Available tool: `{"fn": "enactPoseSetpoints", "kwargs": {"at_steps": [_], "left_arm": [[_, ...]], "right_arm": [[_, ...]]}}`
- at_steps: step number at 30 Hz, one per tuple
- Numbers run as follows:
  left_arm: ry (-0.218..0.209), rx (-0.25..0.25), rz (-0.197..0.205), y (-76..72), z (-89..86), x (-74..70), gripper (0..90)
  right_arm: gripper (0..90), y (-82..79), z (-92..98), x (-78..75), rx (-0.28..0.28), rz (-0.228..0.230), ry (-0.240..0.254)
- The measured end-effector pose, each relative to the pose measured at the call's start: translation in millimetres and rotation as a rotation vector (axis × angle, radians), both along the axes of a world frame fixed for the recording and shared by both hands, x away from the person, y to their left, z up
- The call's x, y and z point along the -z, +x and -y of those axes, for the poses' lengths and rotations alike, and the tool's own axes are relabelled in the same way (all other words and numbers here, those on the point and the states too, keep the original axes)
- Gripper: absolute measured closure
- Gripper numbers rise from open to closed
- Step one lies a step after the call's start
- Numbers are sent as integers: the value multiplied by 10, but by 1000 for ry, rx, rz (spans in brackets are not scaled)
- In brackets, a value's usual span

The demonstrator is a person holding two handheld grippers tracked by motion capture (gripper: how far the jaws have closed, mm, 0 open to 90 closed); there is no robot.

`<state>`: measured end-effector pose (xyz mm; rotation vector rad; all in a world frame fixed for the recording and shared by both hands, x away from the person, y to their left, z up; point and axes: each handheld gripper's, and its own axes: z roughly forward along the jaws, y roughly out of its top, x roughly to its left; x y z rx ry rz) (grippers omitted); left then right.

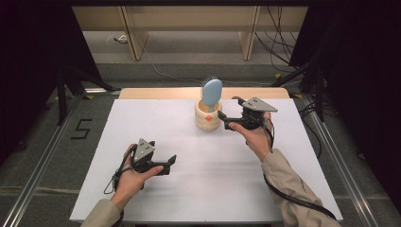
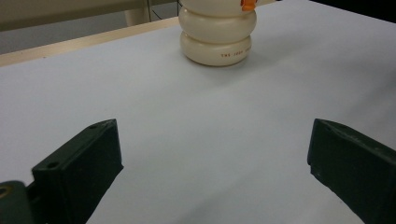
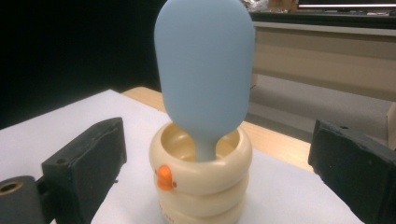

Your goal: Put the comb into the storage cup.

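Nearest the lens in the high view, low and left of centre, the left tool rests in a hand over the white table with its jaws spread apart and nothing between them. In the left gripper view those two black jaws stand wide at the bottom corners, matte and blocky, over bare white surface, and the cream holder sits at the top of the frame, well apart from them.

Right of centre in the high view, the right tool is held just beside the holder, its jaws open and gripping nothing; whether a jaw tip touches the holder cannot be told. In the right gripper view the holder stands in the lower middle between the two parted jaws.

That holder is a squat, smooth, glossy cup shaped like stacked rounded rings, with a small orange beak-like nub on its side. A pale blue hairbrush stands in it handle down, long axis close to upright, its oval head pointing up and leaning slightly. Its back is smooth and matte; in the high view the hairbrush shows dark bristles fringing the top left edge
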<state>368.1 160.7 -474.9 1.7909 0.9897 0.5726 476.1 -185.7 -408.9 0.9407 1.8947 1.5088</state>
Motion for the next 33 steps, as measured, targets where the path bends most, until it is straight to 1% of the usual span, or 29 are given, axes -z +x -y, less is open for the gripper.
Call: {"fn": "enactPoseSetpoints", "kwargs": {"at_steps": [4,9,13,17,24,28,33], "left_arm": [[0,-1,0,-1,-1,1,24],[0,-1,0,-4,1,2,24],[-1,-3,1,-6,-6,-2,24],[-1,-6,2,-8,-12,-7,24],[-1,-7,4,-9,-15,-10,24],[0,-7,4,-9,-19,-10,24],[-1,-7,6,-11,-21,-15,24]], "right_arm": [[51,-55,22,27,-13,-10,-5],[52,-119,48,34,-27,-8,-16],[50,-163,75,38,-40,-16,-23],[50,-202,104,41,-53,-25,-11],[54,-269,160,43,-59,-27,-14],[61,-322,177,56,-68,-17,-35],[62,-367,205,59,-77,-18,-41]]}}
